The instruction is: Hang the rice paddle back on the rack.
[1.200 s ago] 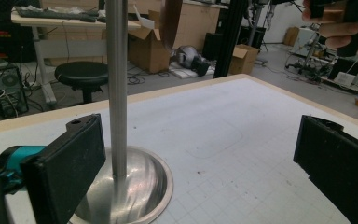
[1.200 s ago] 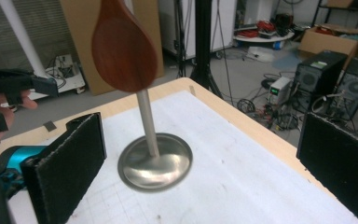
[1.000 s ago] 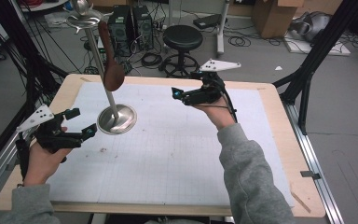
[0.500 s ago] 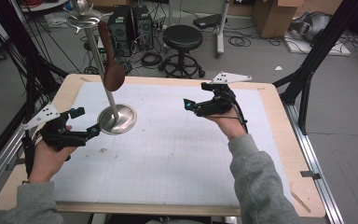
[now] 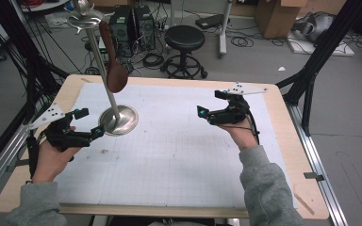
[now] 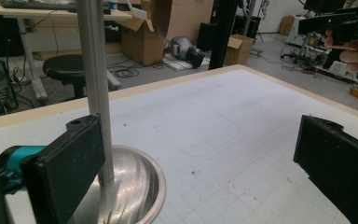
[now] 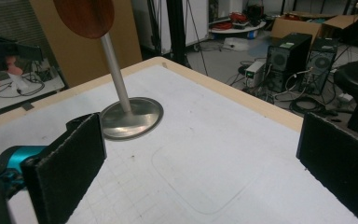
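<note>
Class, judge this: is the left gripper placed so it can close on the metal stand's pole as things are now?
Probably yes. The left gripper is open beside the stand's base, and the pole rises just past one jaw with nothing between them.

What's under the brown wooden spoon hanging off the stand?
Below the wooden spoon sits the metal stand's round base on the white gridded mat. The spoon covers part of the pole; its hanging point isn't clear.

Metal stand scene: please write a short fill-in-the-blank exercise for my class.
1. The stand has a round metal ____ resting on the table.
2. A brown wooden ____ hangs from the stand's top.
3. The left gripper is beside the base, its jaws ____.
4. The right gripper holds ____.

Missing words: base; spoon; open; nothing
</note>
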Tool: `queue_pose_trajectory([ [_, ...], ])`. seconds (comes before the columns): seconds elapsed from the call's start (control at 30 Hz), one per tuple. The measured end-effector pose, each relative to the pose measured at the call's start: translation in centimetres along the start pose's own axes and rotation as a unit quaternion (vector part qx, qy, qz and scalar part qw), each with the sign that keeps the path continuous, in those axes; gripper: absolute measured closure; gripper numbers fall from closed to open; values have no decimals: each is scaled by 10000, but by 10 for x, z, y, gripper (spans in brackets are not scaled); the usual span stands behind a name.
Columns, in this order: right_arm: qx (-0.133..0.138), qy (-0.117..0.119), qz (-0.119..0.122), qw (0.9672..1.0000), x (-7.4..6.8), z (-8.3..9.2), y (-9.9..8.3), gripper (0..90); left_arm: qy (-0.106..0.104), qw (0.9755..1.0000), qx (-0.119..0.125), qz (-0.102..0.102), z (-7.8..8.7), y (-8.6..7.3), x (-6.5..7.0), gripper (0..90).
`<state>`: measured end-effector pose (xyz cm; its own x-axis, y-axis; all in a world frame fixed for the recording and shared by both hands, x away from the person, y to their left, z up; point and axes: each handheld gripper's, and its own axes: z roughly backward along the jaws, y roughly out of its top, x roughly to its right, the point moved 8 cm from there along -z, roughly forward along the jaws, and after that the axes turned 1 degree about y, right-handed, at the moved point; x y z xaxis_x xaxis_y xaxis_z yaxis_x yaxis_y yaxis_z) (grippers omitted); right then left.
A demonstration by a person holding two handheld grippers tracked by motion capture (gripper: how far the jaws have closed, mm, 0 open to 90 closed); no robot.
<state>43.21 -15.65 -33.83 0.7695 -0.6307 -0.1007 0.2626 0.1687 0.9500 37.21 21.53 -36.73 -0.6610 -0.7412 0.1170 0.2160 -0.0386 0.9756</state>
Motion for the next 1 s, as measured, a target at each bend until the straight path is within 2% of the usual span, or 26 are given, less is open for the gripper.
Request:
queue_pose_trajectory([
  [0.37,37,-205,-21,9998,12,17,-20,1,24,10000,-64,-50,-5,-5,2,25],
  [0.47,83,-263,-64,9996,14,24,-24,1,95,9999,-17,-91,-5,-4,2,25],
  [1.0,235,-421,-273,9985,26,44,-49,1,71,9999,-107,-78,-10,-10,4,25],
])
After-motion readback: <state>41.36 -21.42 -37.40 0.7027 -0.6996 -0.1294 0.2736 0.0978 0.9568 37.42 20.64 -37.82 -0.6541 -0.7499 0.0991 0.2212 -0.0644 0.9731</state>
